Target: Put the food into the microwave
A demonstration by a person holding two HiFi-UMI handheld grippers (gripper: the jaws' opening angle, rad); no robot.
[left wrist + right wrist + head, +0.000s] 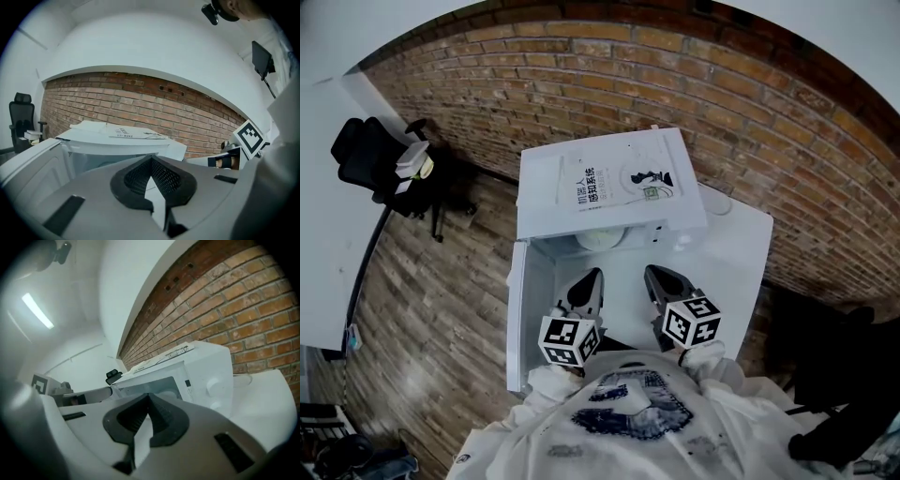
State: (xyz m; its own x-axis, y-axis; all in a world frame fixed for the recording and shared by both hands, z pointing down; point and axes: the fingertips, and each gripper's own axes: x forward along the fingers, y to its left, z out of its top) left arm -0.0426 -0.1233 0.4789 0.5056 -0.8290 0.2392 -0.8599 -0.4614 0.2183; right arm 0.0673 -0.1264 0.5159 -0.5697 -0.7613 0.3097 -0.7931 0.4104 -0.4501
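A white microwave [609,187] stands on a white table [736,253], its door [517,309] swung open to the left. Inside the cavity sits a pale round dish [601,238]; what it holds I cannot tell. My left gripper [592,276] and right gripper [651,273] hover side by side just in front of the opening, both shut with nothing between their jaws. The left gripper view shows the left gripper [151,160] closed before the microwave [117,143]. In the right gripper view the right gripper [149,397] is closed, with the microwave [197,373] ahead.
A printed book [619,180] lies on top of the microwave. A brick wall [769,103] runs behind. A black office chair [380,159] and a white desk [323,234] stand on the left over wooden floor. Dark gear [844,394] sits at the lower right.
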